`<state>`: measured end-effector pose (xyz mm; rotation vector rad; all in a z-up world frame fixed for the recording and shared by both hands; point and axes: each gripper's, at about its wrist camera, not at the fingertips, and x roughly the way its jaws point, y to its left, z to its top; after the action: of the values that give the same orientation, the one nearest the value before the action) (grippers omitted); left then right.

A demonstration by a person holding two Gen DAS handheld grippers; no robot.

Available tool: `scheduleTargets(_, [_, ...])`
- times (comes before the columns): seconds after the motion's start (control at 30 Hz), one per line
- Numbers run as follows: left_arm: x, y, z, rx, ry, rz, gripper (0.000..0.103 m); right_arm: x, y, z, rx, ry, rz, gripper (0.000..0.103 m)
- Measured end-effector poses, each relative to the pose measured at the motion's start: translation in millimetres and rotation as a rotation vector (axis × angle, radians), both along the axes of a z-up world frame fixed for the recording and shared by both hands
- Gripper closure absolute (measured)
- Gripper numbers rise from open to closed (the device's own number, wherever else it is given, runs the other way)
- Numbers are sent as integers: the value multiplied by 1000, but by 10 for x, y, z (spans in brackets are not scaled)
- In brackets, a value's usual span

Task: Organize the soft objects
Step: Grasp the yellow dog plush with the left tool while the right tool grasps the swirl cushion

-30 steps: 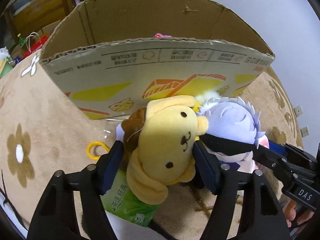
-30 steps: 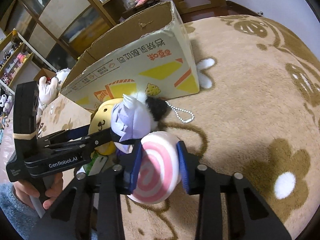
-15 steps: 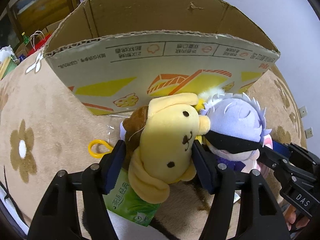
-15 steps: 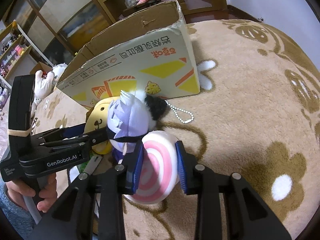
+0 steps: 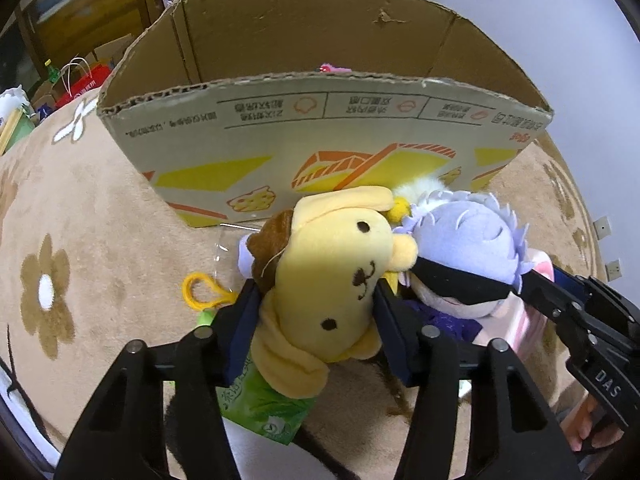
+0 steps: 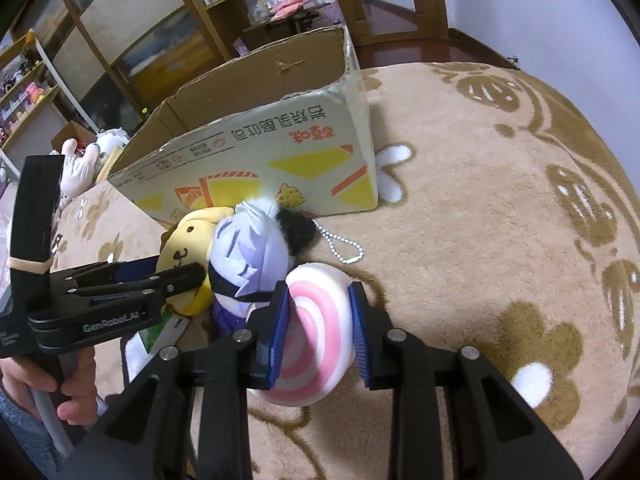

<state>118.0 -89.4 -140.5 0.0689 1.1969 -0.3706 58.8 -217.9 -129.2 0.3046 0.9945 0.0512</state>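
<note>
The left gripper (image 5: pixel 318 300) is closing on the yellow dog (image 5: pixel 332 276), its pads already squeezing the plush at both sides, while the right gripper (image 6: pixel 318 320) is clenched on the pink swirl cushion (image 6: pixel 316 332). Both toys lie on the rug (image 6: pixel 500 240) with the purple-haired doll (image 6: pixel 250 260) wedged between them, touching each. The box (image 5: pixel 320 140) stands open just behind, likely where the pile is meant to go.

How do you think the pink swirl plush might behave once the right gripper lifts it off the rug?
The pink swirl plush looks stuffed and light. The right gripper pads dent its sides, so it probably squashes rather than slips. Its rounded shape might roll on the rug if dropped.
</note>
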Motion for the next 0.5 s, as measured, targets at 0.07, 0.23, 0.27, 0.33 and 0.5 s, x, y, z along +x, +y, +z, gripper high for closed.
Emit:
scheduleTargets(0.07, [-13,0,5,0,-3,-4,52,4,1,-5,-3,-1,-3,72])
scheduleTargets(0.23, [-29,3,-7,0,-11,-14,52,-17,39,16,-28,-8,11,72])
scheduleTargets(0.27, [-33,6,-7,-2,-13,-15,52,-21,47,19,-33,-8,13,72])
scheduleTargets(0.33, [-48,22,-14,-8,-11,-20,52,-22,56,19,-36,-9,13,72])
scheduleTargets(0.5, [47,135,-38,-48,21,-20,51,-18,57,3,-33,-5,7,72])
